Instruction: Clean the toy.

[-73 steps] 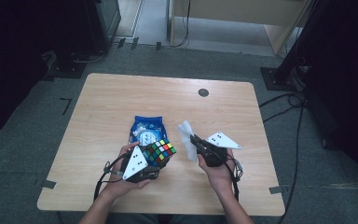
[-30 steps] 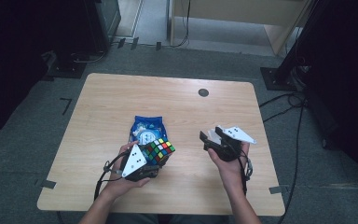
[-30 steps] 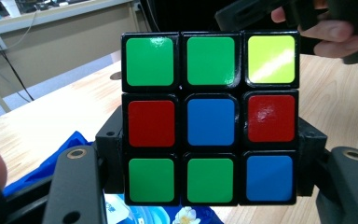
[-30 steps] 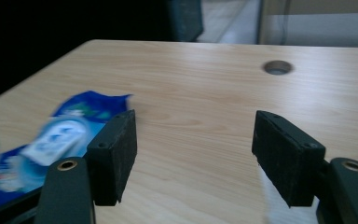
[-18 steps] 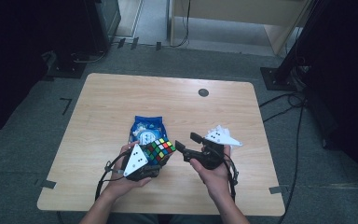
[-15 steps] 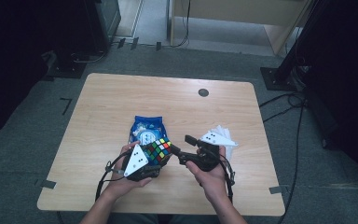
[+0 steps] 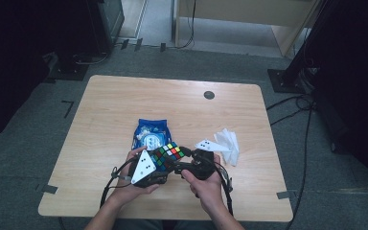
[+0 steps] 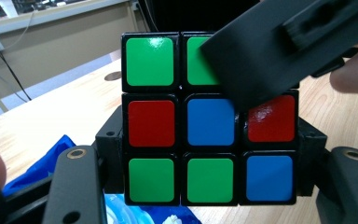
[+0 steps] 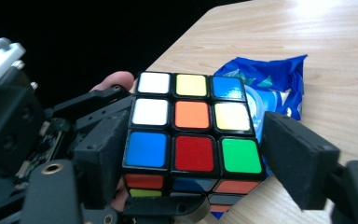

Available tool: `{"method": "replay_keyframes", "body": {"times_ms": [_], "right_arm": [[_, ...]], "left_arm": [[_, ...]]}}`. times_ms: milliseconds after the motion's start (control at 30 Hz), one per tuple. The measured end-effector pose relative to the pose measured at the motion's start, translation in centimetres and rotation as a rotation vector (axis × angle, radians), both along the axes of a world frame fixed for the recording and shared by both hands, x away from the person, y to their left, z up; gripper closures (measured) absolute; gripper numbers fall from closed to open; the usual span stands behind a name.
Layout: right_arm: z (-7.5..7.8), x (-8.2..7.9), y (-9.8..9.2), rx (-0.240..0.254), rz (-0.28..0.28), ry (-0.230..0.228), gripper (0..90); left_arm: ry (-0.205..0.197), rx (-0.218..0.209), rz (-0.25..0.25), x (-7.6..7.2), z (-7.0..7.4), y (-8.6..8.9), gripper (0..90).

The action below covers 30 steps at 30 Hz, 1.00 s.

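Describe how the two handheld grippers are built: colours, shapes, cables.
Both are black. The left gripper and right gripper each carry a white three-cornered plate with dark dots on top. A black cable loops from the left one, another from the right. The jaws are blocky black pads with brass-ringed holes at their bases.

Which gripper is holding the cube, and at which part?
The left gripper clamps the puzzle cube by two opposite sides; the right gripper straddles it, one jaw visibly apart.

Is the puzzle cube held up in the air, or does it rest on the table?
Held up. In the left gripper view the left gripper clamps the cube by its sides, and the table lies behind it.
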State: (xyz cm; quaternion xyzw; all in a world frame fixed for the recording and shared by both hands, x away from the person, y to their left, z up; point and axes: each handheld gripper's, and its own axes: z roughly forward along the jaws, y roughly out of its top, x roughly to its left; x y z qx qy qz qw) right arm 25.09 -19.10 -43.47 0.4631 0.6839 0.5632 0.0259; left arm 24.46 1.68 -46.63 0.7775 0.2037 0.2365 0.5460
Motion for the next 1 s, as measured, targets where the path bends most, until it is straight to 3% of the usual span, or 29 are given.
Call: {"method": "replay_keyframes", "body": {"times_ms": [200, 467, 600, 767, 867, 1000], "right_arm": [[-0.4, 0.0, 0.0, 0.057, 0.006, 0.046, 31.1], [-0.4, -0.1, 0.1, 0.045, 0.005, 0.048, 34.2], [-0.2, -0.1, -0.1, 0.026, -0.002, 0.008, 34.4], [0.9, 0.1, -1.4, 0.003, -0.063, -0.069, 34.3], [1.0, 0.6, -2.0, -0.056, -0.113, -0.117, 34.3], [0.0, 1.6, -2.5, -0.148, -0.181, -0.147, 34.4]], "left_arm": [[-0.008, -0.004, 0.001, -0.1, 0.0, 0.0, 33.9], [0.006, 0.002, -0.001, 0.0, -0.1, -0.1, 33.7], [0.052, -0.011, -0.016, 0.1, 0.1, 0.0, 31.3], [0.101, -0.023, 0.004, 0.6, 0.2, 1.0, 20.1], [0.125, -0.036, 0.026, 0.8, 0.4, 2.1, 18.0], [0.152, -0.047, 0.086, 1.2, 0.9, 3.8, 17.3]]}}
